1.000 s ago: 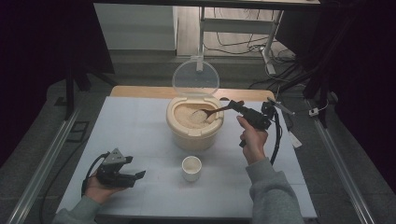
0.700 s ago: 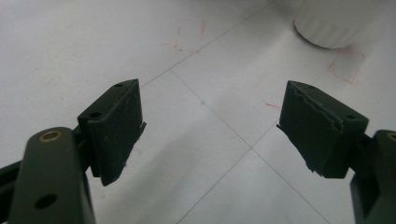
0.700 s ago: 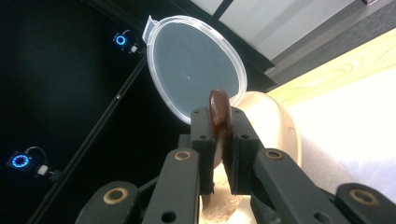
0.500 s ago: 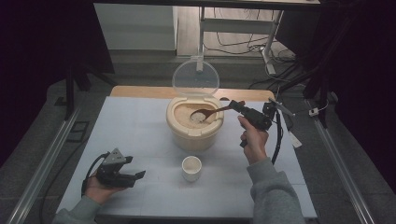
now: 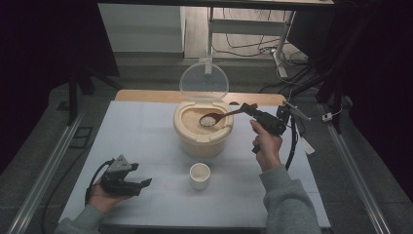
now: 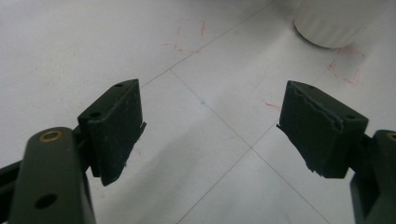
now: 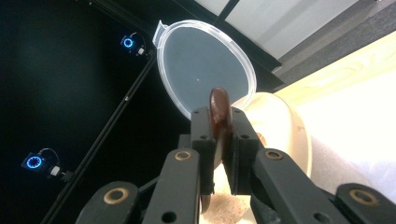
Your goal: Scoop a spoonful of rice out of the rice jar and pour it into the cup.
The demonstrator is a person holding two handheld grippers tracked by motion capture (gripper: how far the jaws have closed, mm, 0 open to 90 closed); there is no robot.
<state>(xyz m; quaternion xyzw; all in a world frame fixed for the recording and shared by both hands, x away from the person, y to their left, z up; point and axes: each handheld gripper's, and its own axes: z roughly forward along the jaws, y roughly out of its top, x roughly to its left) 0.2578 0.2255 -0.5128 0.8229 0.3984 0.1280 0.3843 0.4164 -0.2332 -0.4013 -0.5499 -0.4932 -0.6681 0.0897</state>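
Note:
A cream rice bucket (image 5: 202, 130) stands mid-table, its clear hinged lid (image 5: 204, 80) raised behind it. A brown wooden spoon (image 5: 220, 117) heaped with white rice hovers over the bucket's mouth. My right gripper (image 5: 250, 109) is shut on the spoon's handle; in the right gripper view the spoon (image 7: 219, 111) stands edge-on between the jaws, with the lid (image 7: 205, 65) and the bucket (image 7: 282, 135) beyond. A small white cup (image 5: 199, 175) sits in front of the bucket. My left gripper (image 5: 144, 184) rests open on the table at front left, the cup (image 6: 334, 23) ahead of its jaws.
The white table top (image 5: 141, 131) has a wooden strip along its far edge. Red pen marks (image 6: 348, 70) lie on the surface near the cup. Cables and a metal frame (image 5: 280, 53) stand beyond the table. Dark surroundings flank both sides.
The spoon dipped into the rice and has come up loaded, now held above the bucket. The left gripper has stayed still.

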